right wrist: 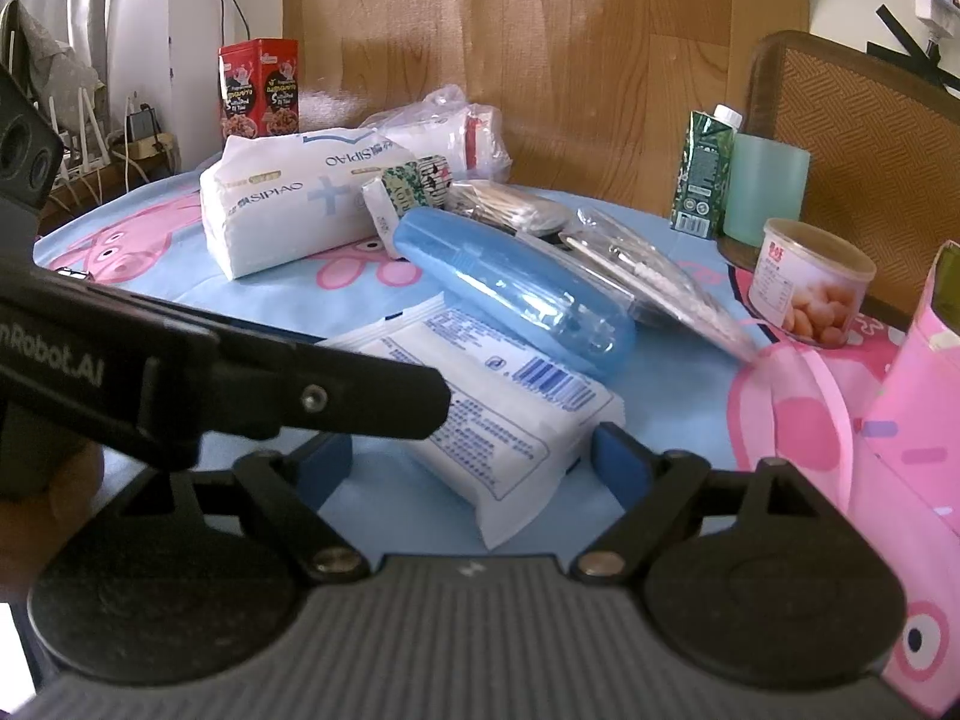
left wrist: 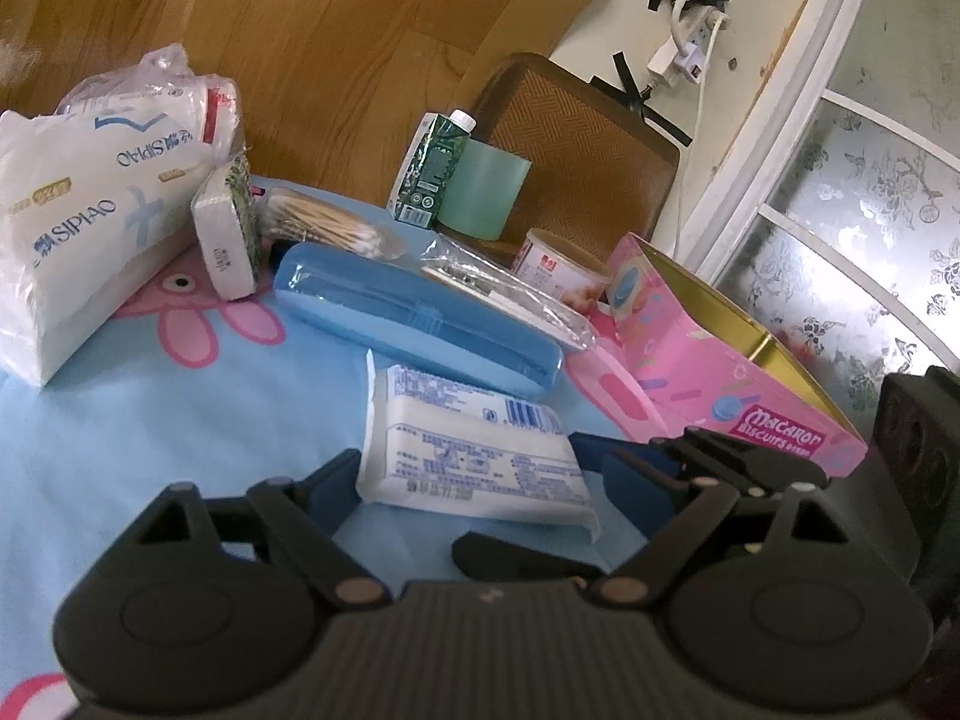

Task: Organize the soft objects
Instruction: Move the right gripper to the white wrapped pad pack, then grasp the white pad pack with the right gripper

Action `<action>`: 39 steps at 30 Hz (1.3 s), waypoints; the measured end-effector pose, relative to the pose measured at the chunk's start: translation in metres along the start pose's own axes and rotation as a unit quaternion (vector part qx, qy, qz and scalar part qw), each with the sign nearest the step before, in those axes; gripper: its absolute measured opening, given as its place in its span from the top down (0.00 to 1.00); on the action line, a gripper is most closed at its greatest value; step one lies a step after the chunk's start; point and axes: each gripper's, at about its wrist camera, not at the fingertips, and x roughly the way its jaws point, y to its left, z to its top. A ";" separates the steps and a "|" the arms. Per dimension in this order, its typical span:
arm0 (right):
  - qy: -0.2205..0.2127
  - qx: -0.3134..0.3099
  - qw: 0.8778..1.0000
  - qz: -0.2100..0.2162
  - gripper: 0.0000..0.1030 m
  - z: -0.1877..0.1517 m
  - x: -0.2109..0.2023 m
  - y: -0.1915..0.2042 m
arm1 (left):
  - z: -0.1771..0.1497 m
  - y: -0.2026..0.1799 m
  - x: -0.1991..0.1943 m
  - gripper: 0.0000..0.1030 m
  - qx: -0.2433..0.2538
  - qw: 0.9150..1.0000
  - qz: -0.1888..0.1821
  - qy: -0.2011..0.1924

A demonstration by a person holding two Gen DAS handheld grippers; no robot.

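Note:
A white soft pack with blue print lies on the blue cartoon tablecloth. My left gripper is open with its blue pads on either side of the pack's near end. In the right wrist view the same pack lies between my right gripper's open pads, and the left gripper's black body crosses in from the left. A large SIPIAO tissue pack stands at the back left, with a small tissue packet leaning on it.
A blue plastic case lies behind the pack, with a cotton swab bag and a clear packet. An open pink Macaron tin stands right. A green carton, a green cup, a can and a red tin stand behind.

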 end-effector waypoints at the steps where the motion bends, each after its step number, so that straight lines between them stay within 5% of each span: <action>1: 0.000 0.000 1.000 0.000 0.13 0.000 0.000 0.000 | 0.000 0.000 0.000 0.13 -0.001 1.000 0.000 -0.001; 7: 0.000 0.000 1.000 0.000 0.13 0.000 0.000 0.000 | -0.003 0.005 -0.017 0.13 -0.024 0.998 0.019 -0.055; 12: 0.000 0.000 1.000 0.001 0.14 0.000 -0.001 0.000 | 0.001 0.008 -0.006 0.12 -0.036 0.999 0.029 -0.022; 18: -0.004 -0.005 1.000 0.006 0.21 0.000 -0.001 0.001 | -0.004 -0.011 0.001 0.13 0.025 0.999 0.035 0.001; 39: -0.015 -0.008 1.000 -0.002 0.35 -0.014 -0.021 0.005 | -0.019 -0.033 -0.003 0.18 0.065 0.997 0.043 0.015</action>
